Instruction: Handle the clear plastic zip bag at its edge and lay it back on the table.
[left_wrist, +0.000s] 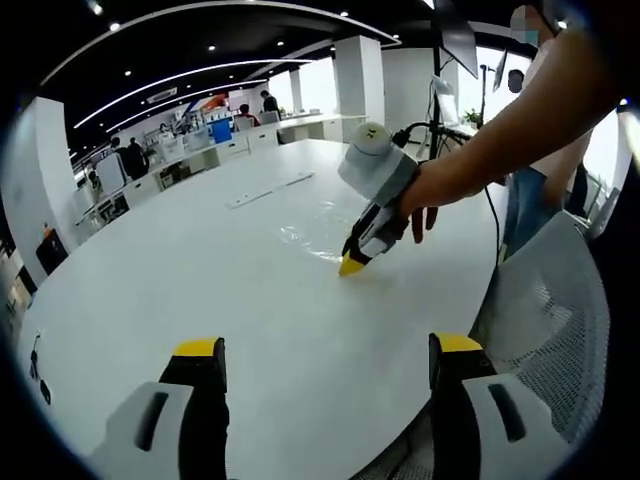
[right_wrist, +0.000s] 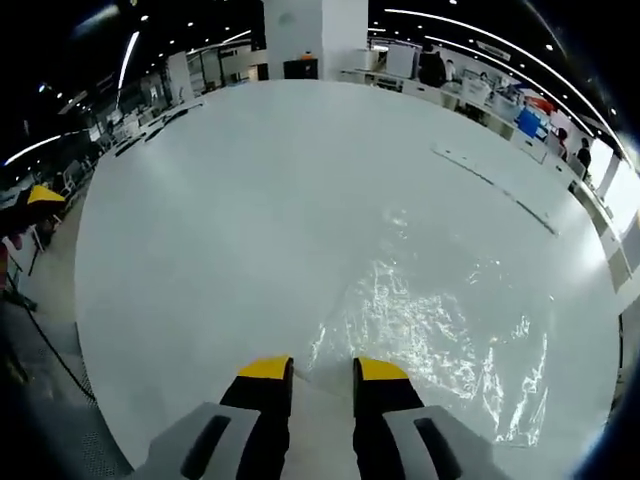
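Yellow-tipped jaws of the left gripper (left_wrist: 325, 362) rise nearest the lens in the left gripper view, spread wide and holding nothing above the large white desk (left_wrist: 180, 260). Across that desk lies the clear plastic zip bag (right_wrist: 440, 340), flat and wrinkled, glinting under the ceiling lights near the desk's middle. A mesh chair (left_wrist: 550, 330) stands beside the desk edge on the right of that view. The right gripper (right_wrist: 322, 372), held in a person's hand (left_wrist: 432, 192), is tipped down onto the bag's near edge; its jaws stand narrowly parted, and whether the film is pinched between them cannot be told. Judged from this, the step in hand is securing the edge. To do it well, keep the tips low against the desk, close squarely over the rim, and verify film between the pads before lifting. Keep the lift short, so the bag returns flat.
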